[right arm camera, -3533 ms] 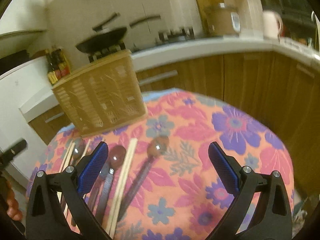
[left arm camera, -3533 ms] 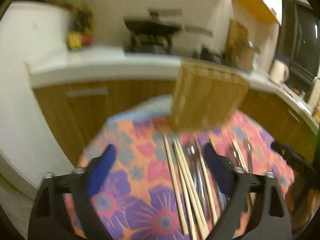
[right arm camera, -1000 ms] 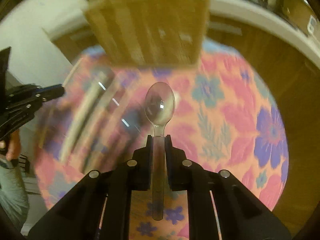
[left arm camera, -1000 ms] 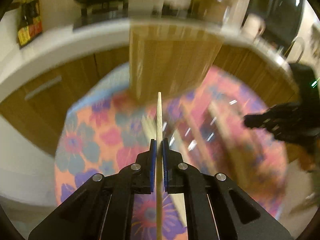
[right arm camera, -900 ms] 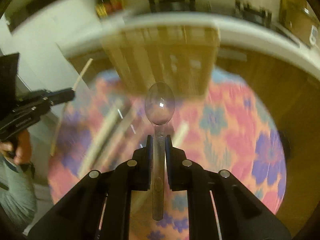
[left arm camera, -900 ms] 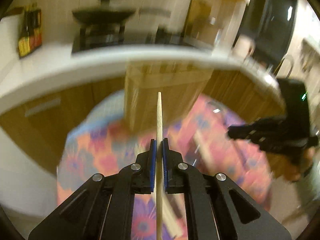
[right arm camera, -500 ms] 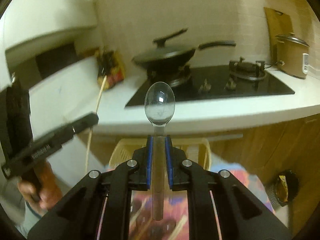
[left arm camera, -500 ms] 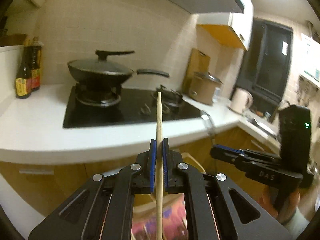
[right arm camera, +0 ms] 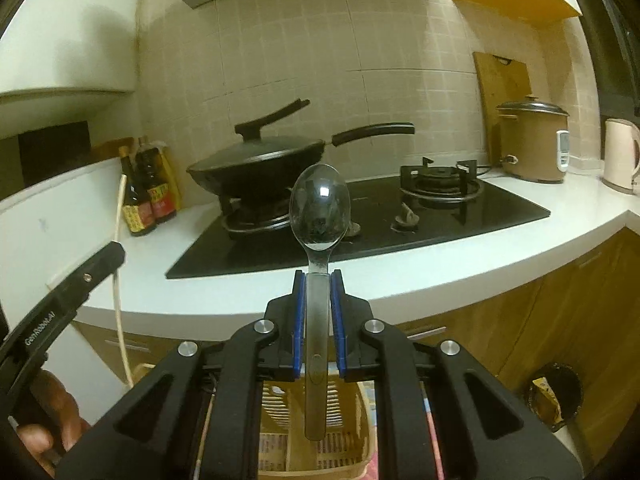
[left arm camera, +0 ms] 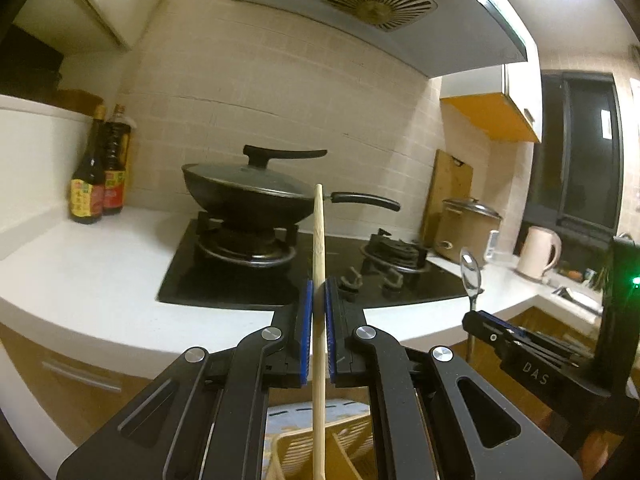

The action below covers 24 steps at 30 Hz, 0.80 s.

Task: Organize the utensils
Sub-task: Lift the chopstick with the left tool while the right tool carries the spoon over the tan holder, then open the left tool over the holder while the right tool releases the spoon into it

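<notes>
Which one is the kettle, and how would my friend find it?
Start at the black stove on the white counter and go right, past the brown cooker by the wooden board. The kettle stands at the far right end. It is the only pale pink thing there, with a handle on its side.

This is a home kitchen. A black pan (left arm camera: 248, 196) with a lid is sitting on a gas stove (left arm camera: 280, 268) set into a white counter (left arm camera: 80, 280). Sauce bottles (left arm camera: 98, 184) are standing by the tiled wall (left arm camera: 280, 112). A cooker pot (right arm camera: 532, 144) and a kettle (left arm camera: 538, 252) are waiting nearby, under a big fan hood (left arm camera: 380, 0).
</notes>
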Available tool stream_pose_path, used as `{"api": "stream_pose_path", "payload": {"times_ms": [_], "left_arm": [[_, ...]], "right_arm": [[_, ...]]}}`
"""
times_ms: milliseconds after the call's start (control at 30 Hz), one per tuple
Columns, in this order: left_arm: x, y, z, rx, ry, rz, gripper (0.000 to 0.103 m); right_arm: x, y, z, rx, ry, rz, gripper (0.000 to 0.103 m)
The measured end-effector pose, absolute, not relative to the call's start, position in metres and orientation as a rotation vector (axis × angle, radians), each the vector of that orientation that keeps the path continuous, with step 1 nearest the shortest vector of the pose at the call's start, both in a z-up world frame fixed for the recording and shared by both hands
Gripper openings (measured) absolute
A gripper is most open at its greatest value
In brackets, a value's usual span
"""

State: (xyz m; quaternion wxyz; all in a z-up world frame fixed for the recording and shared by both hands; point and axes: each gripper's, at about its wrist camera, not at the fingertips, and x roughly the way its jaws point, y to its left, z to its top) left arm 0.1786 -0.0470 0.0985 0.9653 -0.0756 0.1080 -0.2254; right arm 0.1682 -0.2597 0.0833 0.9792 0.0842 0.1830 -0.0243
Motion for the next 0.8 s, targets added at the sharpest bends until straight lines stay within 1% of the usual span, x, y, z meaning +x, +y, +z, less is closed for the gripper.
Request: {"api": "stream_pose_path", "payload": {"times_ms": [100, 133, 167, 200, 233, 300, 333, 400, 467, 567, 633, 733, 800], "left_arm": [[0.175, -0.047, 0.09, -0.134, 0.217, -0.456, 0.005], [0.174, -0.046, 0.088, -0.131, 0.219, -0.462, 0.007], [0.171, -0.045, 0.086, -0.123, 0.231, -0.473, 0.016], [0.169, -0.044, 0.084, -0.122, 0.236, -0.481, 0.021], [0.167, -0.041, 0.083, -0.123, 0.24, -0.486, 0.027], [0.16, -0.035, 0.083, -0.133, 0.25, -0.5, 0.03], [0.156, -0.031, 0.083, -0.142, 0.261, -0.516, 0.033], [0.146, -0.022, 0.084, -0.151, 0.279, -0.531, 0.04], [0.133, -0.012, 0.085, -0.158, 0.292, -0.549, 0.052], [0.114, 0.001, 0.083, -0.162, 0.334, -0.57, 0.054], [0.103, 0.009, 0.077, -0.162, 0.391, -0.582, 0.056], [0.089, 0.017, 0.064, -0.16, 0.464, -0.592, 0.056], [0.083, 0.02, 0.05, -0.136, 0.543, -0.591, 0.056]], "right_arm": [[0.164, -0.258, 0.077, 0.167, 0.37, -0.049, 0.011], [0.162, -0.258, 0.075, 0.166, 0.375, -0.046, 0.011], [0.158, -0.259, 0.073, 0.171, 0.391, -0.031, 0.011], [0.156, -0.26, 0.072, 0.176, 0.4, -0.021, 0.014], [0.151, -0.261, 0.071, 0.188, 0.413, -0.006, 0.02], [0.14, -0.264, 0.07, 0.206, 0.425, 0.014, 0.024], [0.132, -0.265, 0.07, 0.208, 0.432, 0.021, 0.024], [0.115, -0.265, 0.069, 0.209, 0.45, 0.039, 0.024], [0.099, -0.264, 0.068, 0.216, 0.464, 0.055, 0.024], [0.073, -0.263, 0.063, 0.225, 0.506, 0.076, 0.032], [0.056, -0.263, 0.057, 0.243, 0.538, 0.093, 0.04], [0.034, -0.261, 0.044, 0.257, 0.589, 0.087, 0.04], [0.022, -0.258, 0.031, 0.262, 0.646, 0.081, 0.04]]}}
